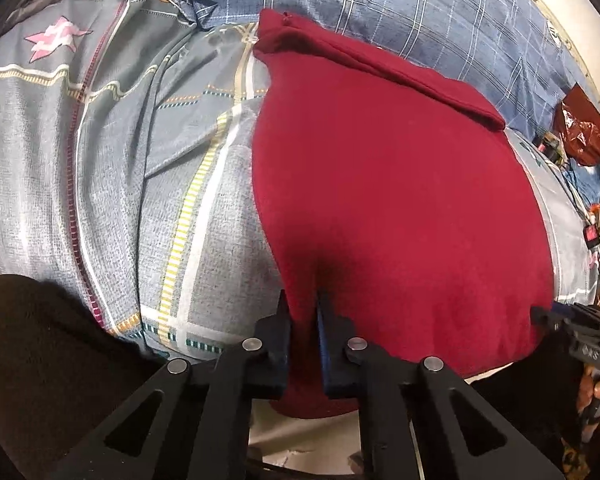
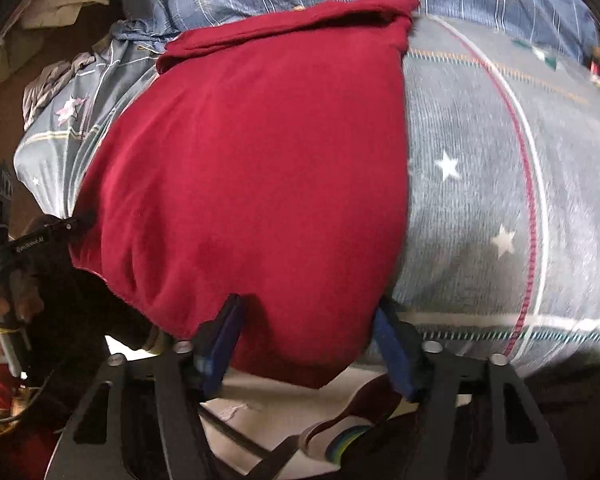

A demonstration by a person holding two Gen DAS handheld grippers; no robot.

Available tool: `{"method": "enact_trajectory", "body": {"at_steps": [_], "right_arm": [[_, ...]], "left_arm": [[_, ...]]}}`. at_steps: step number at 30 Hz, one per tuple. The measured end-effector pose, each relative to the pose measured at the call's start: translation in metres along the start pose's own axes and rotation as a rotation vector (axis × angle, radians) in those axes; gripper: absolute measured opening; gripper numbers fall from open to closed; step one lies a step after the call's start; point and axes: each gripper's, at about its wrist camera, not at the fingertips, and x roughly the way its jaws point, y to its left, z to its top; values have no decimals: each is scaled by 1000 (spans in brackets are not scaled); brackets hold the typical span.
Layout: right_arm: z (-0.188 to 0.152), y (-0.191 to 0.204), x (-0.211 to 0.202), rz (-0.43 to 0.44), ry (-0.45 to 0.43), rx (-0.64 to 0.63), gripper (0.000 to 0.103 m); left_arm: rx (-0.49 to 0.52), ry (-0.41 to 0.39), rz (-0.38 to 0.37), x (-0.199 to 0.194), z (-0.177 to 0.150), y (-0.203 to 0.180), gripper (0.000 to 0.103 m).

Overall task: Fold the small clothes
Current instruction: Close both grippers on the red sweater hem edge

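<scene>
- Red garment (image 1: 388, 184): lies spread on the bed (image 1: 204, 216), over the grey patterned cover, with its near hem hanging past the bed's edge. A folded band runs along its far edge.
- Left gripper (image 1: 303, 300): jaws pressed together on the near hem, pinching a small tuck of red cloth; puckers radiate from the grip.
- Right gripper (image 2: 306, 312): jaws spread to either side of the near hem at the garment's other corner. Cloth lies between them, but the pads do not appear to press on it.
- Step in hand, as judged: securing both near corners before carrying the hem over to the far edge.
- Doing it well: close the right jaws on all layers at the hem, at about the same depth as the left grip. Lift both corners together and keep the hem taut between them, so the fold line falls straight and the far band is not dragged.
- Hard to make out: the right wrist view is smeared on its right side. Whether the right pads graze the cloth is uncertain.
- Hidden or cut off: the hem below the bed's edge is covered by the gripper bodies. What kind of garment this is cannot be told; the person shows only as a hand (image 2: 4, 304) and dark clothing.
</scene>
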Motion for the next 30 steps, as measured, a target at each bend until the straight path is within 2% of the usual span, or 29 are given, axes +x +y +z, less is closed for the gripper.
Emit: {"method": "enact_trajectory", "body": {"at_steps": [2, 4, 7, 11, 16, 19, 23, 25, 27, 30], "right_arm": [[1, 0, -3, -20, -17, -1, 11], [5, -9, -7, 50, -20, 40, 10], [10, -10, -16, 94, -48, 39, 10], [24, -10, -36, 188, -112, 51, 10], [59, -20, -60, 277, -235, 113, 10], [76, -23, -62, 284, -278, 131, 9], [89, -28, -57, 271, -277, 139, 9], [96, -30, -56, 235, -282, 127, 9], [104, -34, -48, 188, -270, 146, 9], [110, -38, -29, 171, -214, 170, 9]], "left_arm": [[1, 2, -30, -7, 4, 0, 8], [11, -11, -61, -19, 10, -1, 8], [32, -61, -74, -41, 19, -4, 8], [52, -111, -85, -64, 31, -9, 8], [71, -157, -69, -78, 41, -13, 9], [61, -166, -60, -74, 48, -13, 9], [65, -181, -53, -64, 60, -16, 9], [56, -179, -39, -50, 68, -17, 9], [33, -166, -23, -33, 75, -18, 9], [18, -141, -10, -15, 78, -20, 9]]}}
